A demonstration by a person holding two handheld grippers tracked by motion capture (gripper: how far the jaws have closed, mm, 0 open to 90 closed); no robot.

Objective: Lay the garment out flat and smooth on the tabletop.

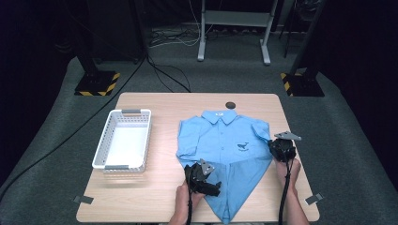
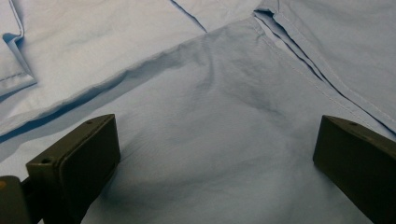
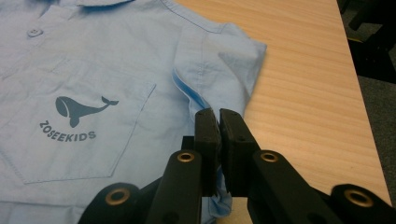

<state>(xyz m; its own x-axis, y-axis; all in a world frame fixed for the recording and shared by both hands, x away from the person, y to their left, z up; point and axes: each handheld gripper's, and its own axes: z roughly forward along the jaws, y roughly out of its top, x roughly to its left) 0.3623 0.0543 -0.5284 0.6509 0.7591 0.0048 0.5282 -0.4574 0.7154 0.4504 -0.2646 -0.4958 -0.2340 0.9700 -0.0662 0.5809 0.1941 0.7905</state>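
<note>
A light blue short-sleeved shirt [image 1: 220, 136] lies front up on the wooden table [image 1: 159, 108], collar at the far side, with a whale print [image 3: 81, 108] on its chest pocket. Its lower part is folded over into a darker wedge [image 1: 244, 180] that points toward the near edge. My left gripper [image 1: 205, 180] rests at the wedge's left side; in the left gripper view its jaws [image 2: 214, 126] stand wide open over smooth fabric [image 2: 224, 93]. My right gripper [image 1: 274, 147] is at the shirt's right edge under the sleeve [image 3: 224, 60], shut [image 3: 218, 114] on a pinch of that edge.
An empty white basket [image 1: 123, 139] stands on the left half of the table. A dark round hole [image 1: 230, 105] sits at the far edge behind the collar. Bare wood [image 3: 303, 93] runs right of the shirt to the table's edge. Stand bases with yellow-black stripes [image 1: 96, 83] are on the floor beyond.
</note>
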